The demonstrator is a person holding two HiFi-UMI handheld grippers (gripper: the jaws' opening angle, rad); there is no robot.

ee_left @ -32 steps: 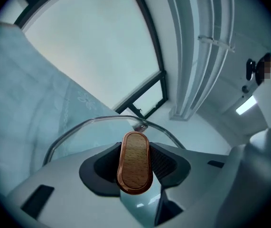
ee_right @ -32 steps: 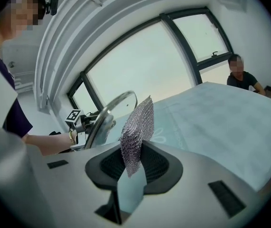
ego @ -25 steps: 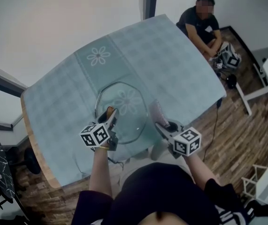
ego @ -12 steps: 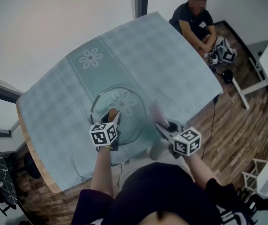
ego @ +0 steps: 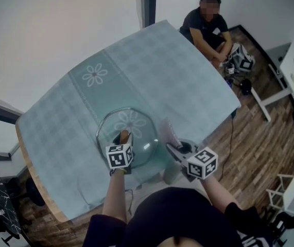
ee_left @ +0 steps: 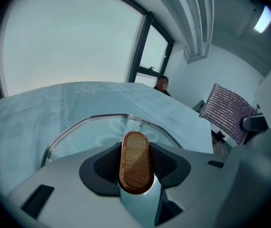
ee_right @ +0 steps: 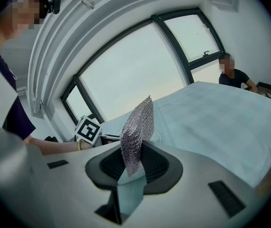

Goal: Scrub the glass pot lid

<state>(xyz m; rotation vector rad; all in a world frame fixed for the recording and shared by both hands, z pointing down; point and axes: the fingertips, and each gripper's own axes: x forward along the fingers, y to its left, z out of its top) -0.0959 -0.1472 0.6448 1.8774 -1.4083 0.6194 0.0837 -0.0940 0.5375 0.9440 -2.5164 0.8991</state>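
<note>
- Glass pot lid (ego: 136, 123) lies on the pale checked tablecloth (ego: 177, 71) in the head view, close to the table's near edge and in front of us. We cannot tell whether it rests flat or is tipped.
- Also in the head view, our left gripper (ego: 123, 138) reaches over the lid's middle, where the wooden knob (ego: 123, 136) shows between its jaws. Our right gripper (ego: 173, 145) sits just right of the lid, and a silvery mesh scrub cloth (ego: 165, 129) stands up from it. The cloth is near the lid's rim, but we cannot tell whether it touches the glass. A seated person (ego: 206, 27) is beyond the far corner of the table, on the wooden floor (ego: 260, 138).
- In the left gripper view, the jaws are clamped on the oval wooden knob, with a dark pad against each side of it. The lid's metal rim arcs beyond the knob over the flower print on the cloth. The mesh cloth hangs at the right of this view.
- In the right gripper view, the jaws are closed on the lower end of the mesh cloth, which rises upright between the pads. Behind it, at the left, we see the left gripper's marker cube (ee_right: 88, 129) and our forearm (ee_right: 54, 146). Large windows (ee_right: 140, 65) stand beyond the table.
</note>
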